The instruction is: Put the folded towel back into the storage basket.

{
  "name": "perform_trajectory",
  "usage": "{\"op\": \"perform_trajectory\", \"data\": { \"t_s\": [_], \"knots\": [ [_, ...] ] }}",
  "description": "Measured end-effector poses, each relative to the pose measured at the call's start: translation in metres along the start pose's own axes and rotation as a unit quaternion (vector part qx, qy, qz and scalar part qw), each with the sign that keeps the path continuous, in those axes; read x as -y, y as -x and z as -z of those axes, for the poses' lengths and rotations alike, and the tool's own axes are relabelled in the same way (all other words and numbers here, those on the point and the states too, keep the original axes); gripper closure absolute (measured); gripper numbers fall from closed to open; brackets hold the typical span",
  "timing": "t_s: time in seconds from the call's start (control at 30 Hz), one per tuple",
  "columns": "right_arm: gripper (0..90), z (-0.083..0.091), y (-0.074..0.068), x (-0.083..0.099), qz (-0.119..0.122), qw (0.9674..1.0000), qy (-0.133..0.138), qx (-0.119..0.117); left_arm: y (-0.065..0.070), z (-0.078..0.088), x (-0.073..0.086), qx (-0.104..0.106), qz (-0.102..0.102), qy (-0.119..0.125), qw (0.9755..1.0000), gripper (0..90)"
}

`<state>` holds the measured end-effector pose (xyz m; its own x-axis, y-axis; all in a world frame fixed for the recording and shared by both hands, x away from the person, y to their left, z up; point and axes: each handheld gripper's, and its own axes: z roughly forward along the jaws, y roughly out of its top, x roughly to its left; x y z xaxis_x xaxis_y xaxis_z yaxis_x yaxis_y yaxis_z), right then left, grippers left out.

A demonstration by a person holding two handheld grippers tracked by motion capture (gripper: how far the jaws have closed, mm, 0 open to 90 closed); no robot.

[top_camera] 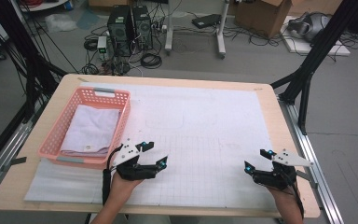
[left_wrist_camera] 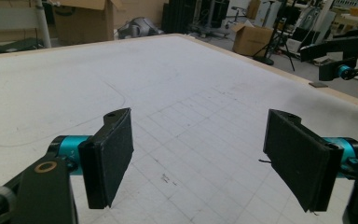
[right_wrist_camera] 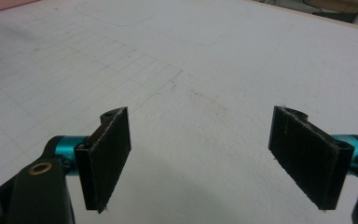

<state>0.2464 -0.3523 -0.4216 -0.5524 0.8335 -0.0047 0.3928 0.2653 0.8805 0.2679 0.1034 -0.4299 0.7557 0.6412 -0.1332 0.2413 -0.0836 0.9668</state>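
Lavender folded cloth (top_camera: pixel 92 128) waits in the pink basket (top_camera: pixel 61 129), far left of our empty, wide-apart jaws.
We judge it soft and light; our left gripper (top_camera: pixel 154 155) should pinch a folded edge, while the right gripper (top_camera: pixel 256 160) idles.

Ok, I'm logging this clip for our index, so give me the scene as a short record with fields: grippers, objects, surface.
left gripper: open, holds nothing, low over the mat beside the basket's near right corner
right gripper: open, holds nothing, near the table's right front
basket: pink plastic, at the table's left
cloth: folded, pale lilac, lying inside the basket
mat: white, with a faint grid, covering most of the table
table: light wood
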Motion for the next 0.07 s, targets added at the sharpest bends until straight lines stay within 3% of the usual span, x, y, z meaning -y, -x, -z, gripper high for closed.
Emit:
{"op": "perform_trajectory", "data": {
  "t_s": [0.07],
  "knots": [
    [19.8,-0.0005,0.0002,0.0004,0.000,1.0000,-0.001,-0.001,-0.0008,-0.0001,0.0001,0.000,0.000,-0.002,1.0000,24.4]
  ]
}}
